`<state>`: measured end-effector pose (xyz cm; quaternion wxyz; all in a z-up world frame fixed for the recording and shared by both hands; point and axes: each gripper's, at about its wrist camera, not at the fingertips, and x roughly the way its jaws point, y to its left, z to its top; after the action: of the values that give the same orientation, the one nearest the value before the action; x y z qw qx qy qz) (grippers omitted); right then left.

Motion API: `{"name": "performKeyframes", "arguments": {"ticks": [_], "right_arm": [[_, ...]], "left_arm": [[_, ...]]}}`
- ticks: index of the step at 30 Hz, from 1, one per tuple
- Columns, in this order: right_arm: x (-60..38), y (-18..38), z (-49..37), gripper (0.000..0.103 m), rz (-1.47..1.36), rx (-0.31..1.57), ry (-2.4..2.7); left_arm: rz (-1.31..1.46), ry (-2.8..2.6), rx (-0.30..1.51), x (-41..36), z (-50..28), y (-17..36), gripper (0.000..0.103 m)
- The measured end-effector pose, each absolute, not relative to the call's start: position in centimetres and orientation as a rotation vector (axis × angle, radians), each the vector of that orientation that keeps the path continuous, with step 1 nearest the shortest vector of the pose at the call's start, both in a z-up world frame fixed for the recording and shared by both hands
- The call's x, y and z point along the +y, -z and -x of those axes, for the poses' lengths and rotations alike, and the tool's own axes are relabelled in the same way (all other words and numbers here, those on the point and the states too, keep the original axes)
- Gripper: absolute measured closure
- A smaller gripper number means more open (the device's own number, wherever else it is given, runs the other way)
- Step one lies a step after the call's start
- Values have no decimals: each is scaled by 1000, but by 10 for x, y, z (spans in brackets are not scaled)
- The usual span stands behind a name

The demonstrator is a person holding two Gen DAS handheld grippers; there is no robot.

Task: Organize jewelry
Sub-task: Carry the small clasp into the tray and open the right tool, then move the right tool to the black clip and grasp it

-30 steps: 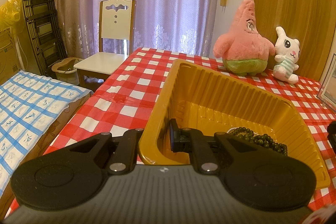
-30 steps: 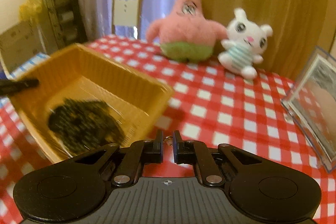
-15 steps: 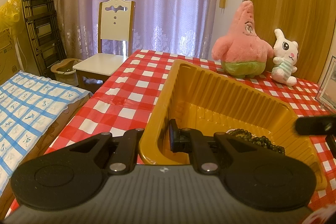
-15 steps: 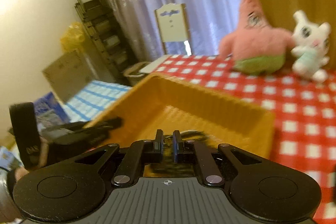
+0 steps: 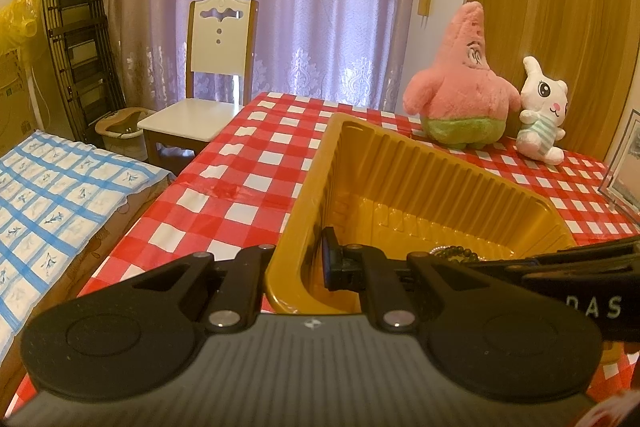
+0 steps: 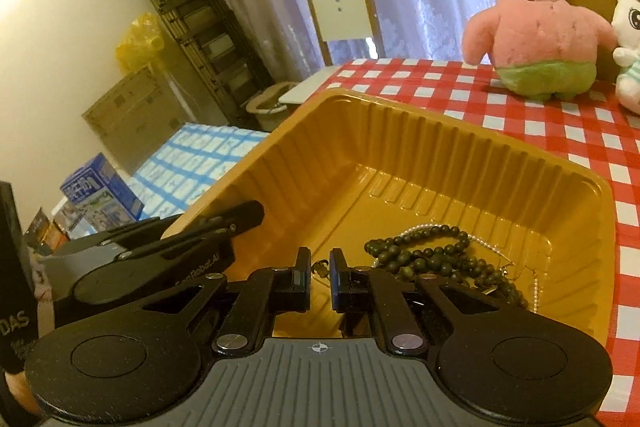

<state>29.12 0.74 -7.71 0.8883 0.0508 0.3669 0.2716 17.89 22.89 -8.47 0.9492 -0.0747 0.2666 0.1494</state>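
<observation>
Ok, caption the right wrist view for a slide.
Right gripper pinches a small jewelry piece over the gold tray, beside dark beads; left gripper clamps the rim.

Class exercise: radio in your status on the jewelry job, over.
Left gripper shut on yellow tray wall. Right gripper shut on small ring-like piece, over tray. Dark beads and pearl strand inside. Nothing blocking.

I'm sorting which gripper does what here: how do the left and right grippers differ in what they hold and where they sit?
The left gripper is shut on the near wall of the gold tray; the right gripper pinches a small ring-like piece. The left straddles the tray's rim; the right sits over its inside, beside the dark bead strands. Both are nearly closed.
</observation>
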Motion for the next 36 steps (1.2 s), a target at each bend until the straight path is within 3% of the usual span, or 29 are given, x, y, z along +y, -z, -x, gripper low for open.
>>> {"name": "performKeyframes", "arguments": {"ticks": [2, 4, 6, 16, 36], "right_arm": [[3, 74, -291, 89, -133, 747, -552], [-3, 71, -289, 70, -159, 730, -534], [-10, 65, -286, 66, -187, 704, -518], [-72, 52, -264, 66, -281, 692, -352], [-184, 79, -185, 66, -300, 792, 25]], "left_arm": [[153, -303, 542, 228, -179, 84, 93], [155, -304, 543, 228, -179, 84, 93], [157, -304, 543, 228, -179, 85, 93], [161, -305, 541, 228, -179, 87, 93], [152, -300, 542, 229, -180, 88, 93]]}}
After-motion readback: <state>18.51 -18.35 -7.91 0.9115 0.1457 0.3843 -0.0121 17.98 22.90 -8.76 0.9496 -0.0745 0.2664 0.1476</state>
